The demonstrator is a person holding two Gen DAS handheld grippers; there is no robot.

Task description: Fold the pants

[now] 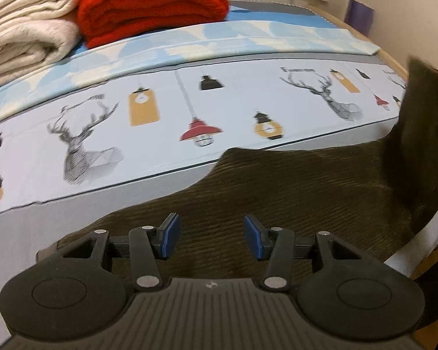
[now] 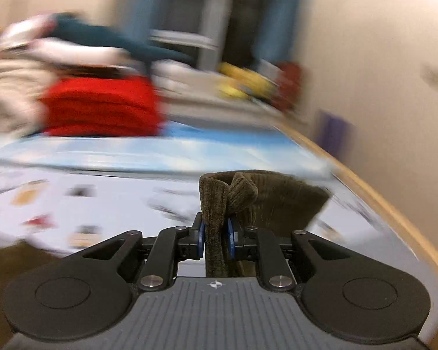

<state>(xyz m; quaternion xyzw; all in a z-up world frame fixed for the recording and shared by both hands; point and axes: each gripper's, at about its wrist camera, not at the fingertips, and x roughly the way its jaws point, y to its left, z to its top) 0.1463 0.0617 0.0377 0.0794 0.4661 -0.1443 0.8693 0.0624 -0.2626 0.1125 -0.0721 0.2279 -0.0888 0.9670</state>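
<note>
Corduroy pants (image 1: pixel 292 192), dark olive-brown, lay spread on the bed (image 1: pixel 160 110) directly beneath and ahead of the left claw (image 1: pixel 210 237), whose blue pads stood wide apart, gripping nothing. Right claw (image 2: pixel 216 237) was clamped on a bunched fold of the same pants (image 2: pixel 216 204), lifted above the bed. Red blanket (image 1: pixel 149 5) lay folded far ahead of the left claw

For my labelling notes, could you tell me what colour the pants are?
The pants are dark olive-brown ribbed corduroy, clearest in the left wrist view.
</note>
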